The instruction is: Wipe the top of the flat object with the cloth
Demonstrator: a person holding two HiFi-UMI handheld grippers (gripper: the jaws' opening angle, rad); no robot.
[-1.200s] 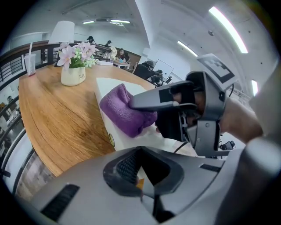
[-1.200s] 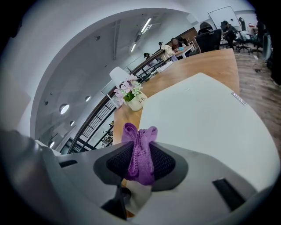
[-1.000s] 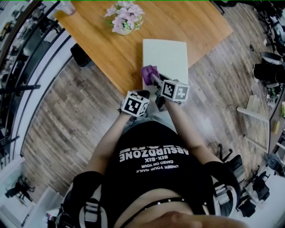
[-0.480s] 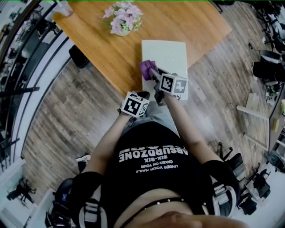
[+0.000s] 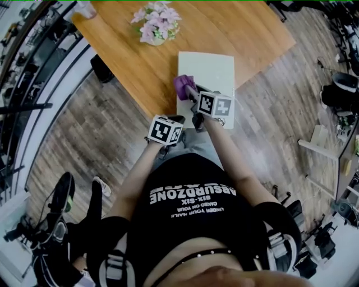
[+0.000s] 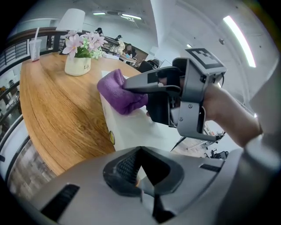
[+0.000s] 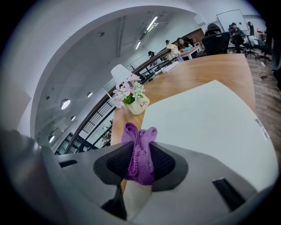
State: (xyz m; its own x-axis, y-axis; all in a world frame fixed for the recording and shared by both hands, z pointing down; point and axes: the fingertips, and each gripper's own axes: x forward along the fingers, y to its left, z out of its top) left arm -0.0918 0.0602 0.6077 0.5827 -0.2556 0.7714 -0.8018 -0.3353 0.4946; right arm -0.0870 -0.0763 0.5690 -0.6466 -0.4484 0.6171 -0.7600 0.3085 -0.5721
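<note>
A white flat board (image 5: 210,70) lies on the wooden table (image 5: 134,61), at its near edge. My right gripper (image 5: 190,93) is shut on a bunched purple cloth (image 5: 184,84) and holds it on the board's near left part. The right gripper view shows the cloth (image 7: 139,151) pinched between the pads, with the board (image 7: 206,118) stretching ahead. My left gripper (image 5: 175,120) hangs just off the table edge, left of the board, shut with nothing in it. From the left gripper view (image 6: 139,178) the cloth (image 6: 120,90) and the right gripper (image 6: 131,85) lie over the board (image 6: 131,132).
A pot of pink flowers (image 5: 156,22) stands on the table beyond the board, and a cup with a straw (image 5: 84,8) at the far left corner. Wooden floor surrounds the table. A person's legs in dark shoes (image 5: 61,207) are at the lower left.
My right gripper has pushed the cloth a little farther and leftward along the board. The left gripper drifted slightly left. A person's legs have come in at the lower left.
</note>
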